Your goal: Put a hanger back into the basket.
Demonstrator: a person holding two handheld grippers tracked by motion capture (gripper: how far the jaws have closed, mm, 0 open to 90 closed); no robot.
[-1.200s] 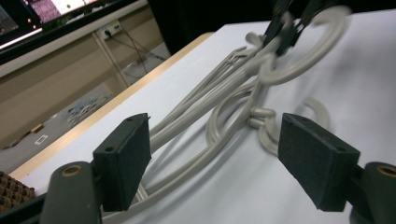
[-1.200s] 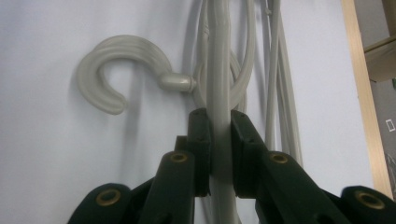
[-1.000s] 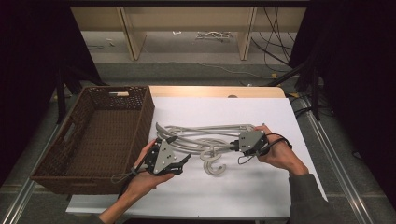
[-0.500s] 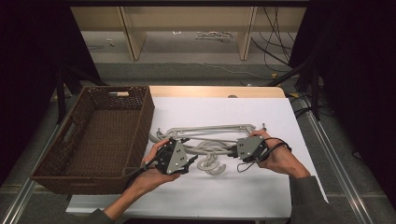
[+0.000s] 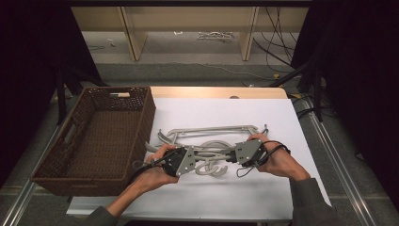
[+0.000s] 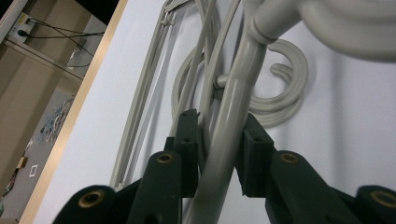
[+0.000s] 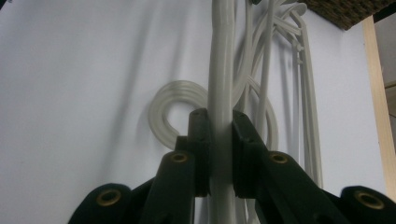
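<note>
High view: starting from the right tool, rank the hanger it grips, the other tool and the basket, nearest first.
1. Hanger, clamped in the right tool.
2. Left tool, just left across the hangers.
3. Basket, far left at the table's edge.

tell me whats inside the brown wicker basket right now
The basket looks empty: its woven floor shows bare in the high view. A pale tag sits on its far rim. The near wall hides the strip of floor just behind it.

Pale grey hangers (image 5: 211, 141), brown woven basket (image 5: 101, 136), seemingly white tabletop (image 5: 263, 193)
</note>
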